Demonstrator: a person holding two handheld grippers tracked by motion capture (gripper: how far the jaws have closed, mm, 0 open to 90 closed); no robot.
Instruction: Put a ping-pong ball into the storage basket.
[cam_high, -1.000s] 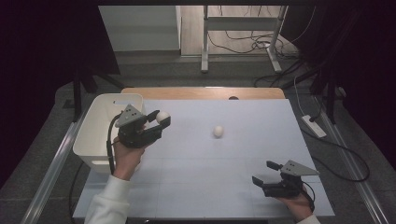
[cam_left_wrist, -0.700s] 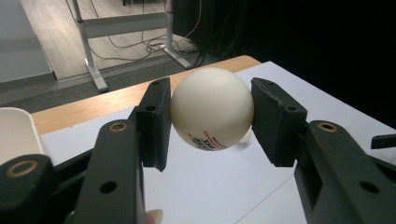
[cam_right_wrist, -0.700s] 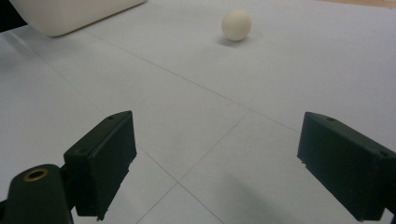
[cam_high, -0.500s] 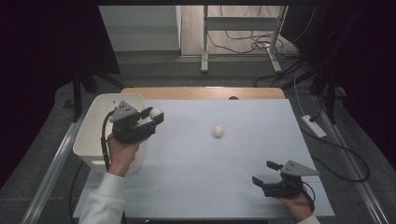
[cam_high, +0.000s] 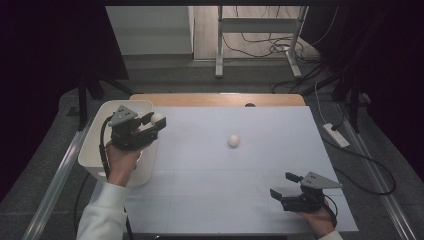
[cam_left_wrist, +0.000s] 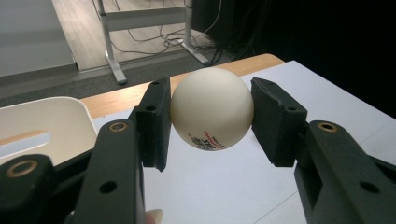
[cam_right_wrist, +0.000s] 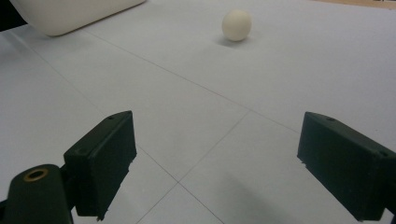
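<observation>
two white balls matter here: one is clamped between the pads of the left gripper (cam_high: 150, 125), held above the table (cam_high: 210, 200) right at the near-right rim of the white bin (cam_high: 95, 155), which lies just to that gripper's left. so the drop probably needs only a short sideways carry over the rim. the second ball (cam_high: 233, 140) rests mid-table, well apart from the right gripper (cam_high: 284, 191), whose jaws stand wide and hold nothing.

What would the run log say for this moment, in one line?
left gripper: shut on held ball, by white bin | right gripper: open | loose ball: on table
</observation>
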